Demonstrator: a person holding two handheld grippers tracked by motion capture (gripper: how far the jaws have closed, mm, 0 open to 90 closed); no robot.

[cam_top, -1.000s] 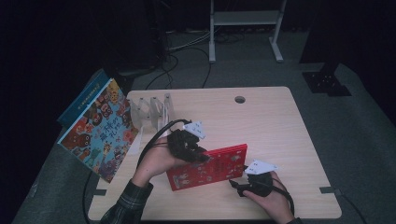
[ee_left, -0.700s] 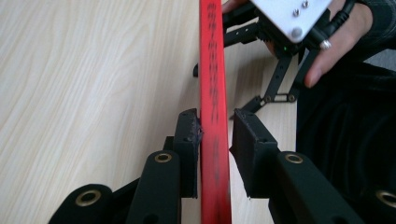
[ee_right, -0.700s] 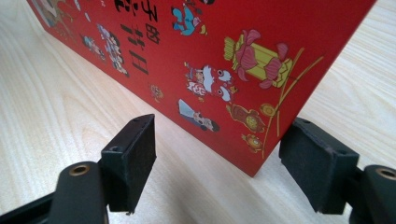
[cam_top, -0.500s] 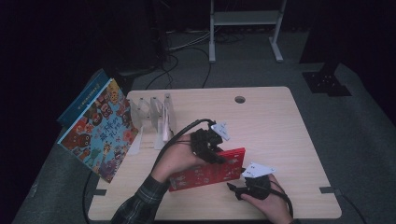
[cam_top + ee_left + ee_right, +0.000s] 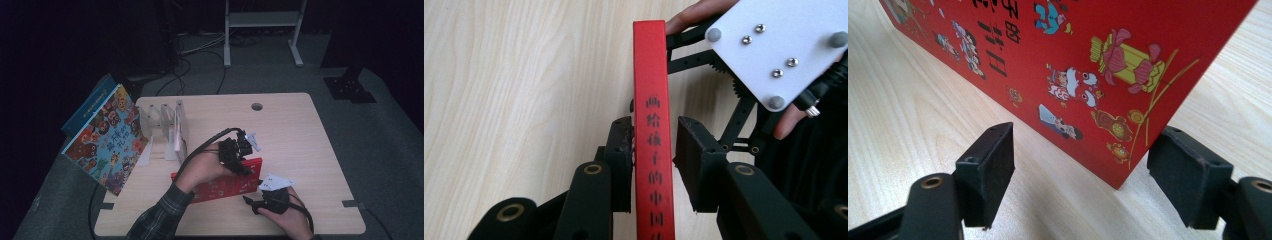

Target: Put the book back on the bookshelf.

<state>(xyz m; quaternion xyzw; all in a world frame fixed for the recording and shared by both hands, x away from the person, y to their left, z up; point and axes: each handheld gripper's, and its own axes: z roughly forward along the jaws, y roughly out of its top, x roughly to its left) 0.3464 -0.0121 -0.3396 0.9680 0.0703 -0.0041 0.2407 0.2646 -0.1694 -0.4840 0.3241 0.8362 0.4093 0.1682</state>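
Red book (image 5: 225, 182) on wooden counter (image 5: 300, 145), near front edge | left gripper (image 5: 653, 150) view: jaws straddle the spine, one pad touching, other just clear | right gripper (image 5: 1083, 165) view: jaws spread, book corner between, untouched.

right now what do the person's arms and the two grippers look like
Both grippers are black. The left gripper has flat rectangular pads, perforated linkage bars with brass-ringed pivots, and a black cable looping back along the arm. The right gripper carries a pale three-cornered plate with small screws. The left forearm wears a dark plaid sleeve.
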